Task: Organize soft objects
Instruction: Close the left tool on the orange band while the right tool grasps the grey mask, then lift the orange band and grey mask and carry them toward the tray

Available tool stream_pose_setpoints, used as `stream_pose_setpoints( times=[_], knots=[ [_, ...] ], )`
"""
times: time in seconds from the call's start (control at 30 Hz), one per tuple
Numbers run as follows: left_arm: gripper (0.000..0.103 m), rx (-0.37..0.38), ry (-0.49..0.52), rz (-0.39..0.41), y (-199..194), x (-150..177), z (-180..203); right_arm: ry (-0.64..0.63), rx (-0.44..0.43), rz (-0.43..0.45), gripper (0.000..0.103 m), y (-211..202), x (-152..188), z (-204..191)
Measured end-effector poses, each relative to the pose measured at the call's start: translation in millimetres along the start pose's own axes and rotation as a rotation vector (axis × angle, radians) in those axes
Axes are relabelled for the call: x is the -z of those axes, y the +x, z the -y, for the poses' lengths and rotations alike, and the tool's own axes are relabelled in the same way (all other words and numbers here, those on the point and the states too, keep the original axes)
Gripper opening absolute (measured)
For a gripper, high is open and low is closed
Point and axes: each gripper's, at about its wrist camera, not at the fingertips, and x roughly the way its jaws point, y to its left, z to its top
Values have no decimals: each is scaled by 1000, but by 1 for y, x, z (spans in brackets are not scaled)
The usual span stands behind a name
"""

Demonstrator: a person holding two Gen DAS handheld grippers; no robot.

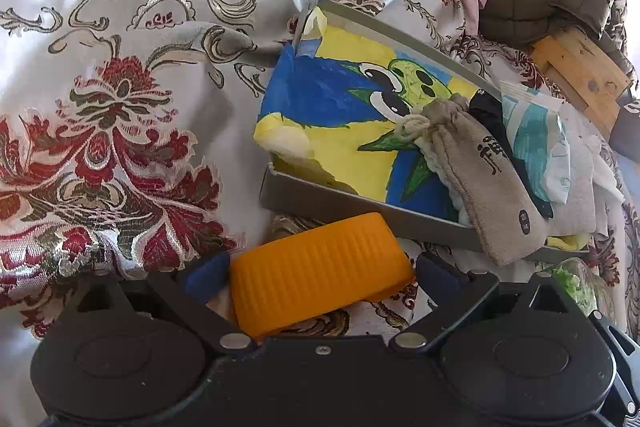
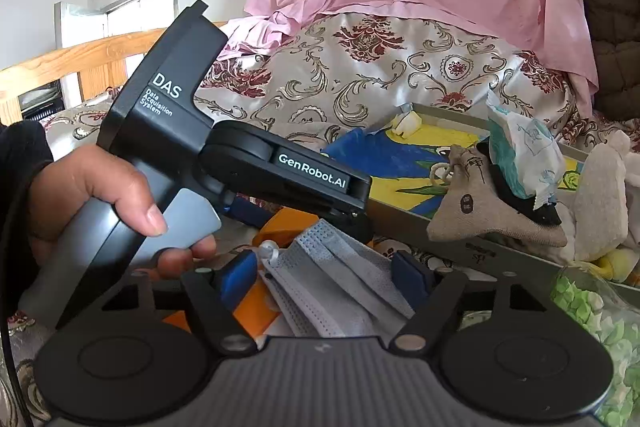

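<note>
Left gripper (image 1: 316,277): jaws clamped on an orange ribbed cup (image 1: 320,277) just before the grey tray (image 1: 360,205). Right gripper (image 2: 324,277): jaws part-open around a grey face mask (image 2: 332,279), pads apparently clear; centre the mask before closing. Drawstring pouch (image 2: 476,203) overhangs the tray rim.

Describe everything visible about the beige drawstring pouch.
The beige drawstring pouch looks like coarse linen, a small soft sack with black printed characters and a round stamp near its bottom. Its neck is gathered shut by a knotted cream cord. It lies slanted, neck on the blue and yellow painted cloth inside the grey tray, bottom draped over the tray's near rim. A black fabric item rests against its far side. Neither gripper touches it.
</note>
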Motion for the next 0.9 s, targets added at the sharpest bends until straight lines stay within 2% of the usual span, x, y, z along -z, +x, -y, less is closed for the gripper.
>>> stream_pose_setpoints(
  times=[0.2, 0.43, 0.73, 0.8, 0.9],
  knots=[
    [94, 22, -17, 13, -2, 3, -6, 9, -20, -14, 59, -1, -1, 0],
    [89, 48, -37, 37, -5, 9, -12, 16, -28, -23, 50, 0, -1, -1],
    [77, 82, -76, 60, -8, 16, -20, 40, -43, -36, 36, 1, -1, 2],
    [74, 88, -84, 65, -9, 17, -22, 47, -51, -39, 25, 1, -1, 2],
    [68, 99, -97, 77, -10, 20, -25, 48, -49, -40, 20, 2, 0, 2]
  ],
)
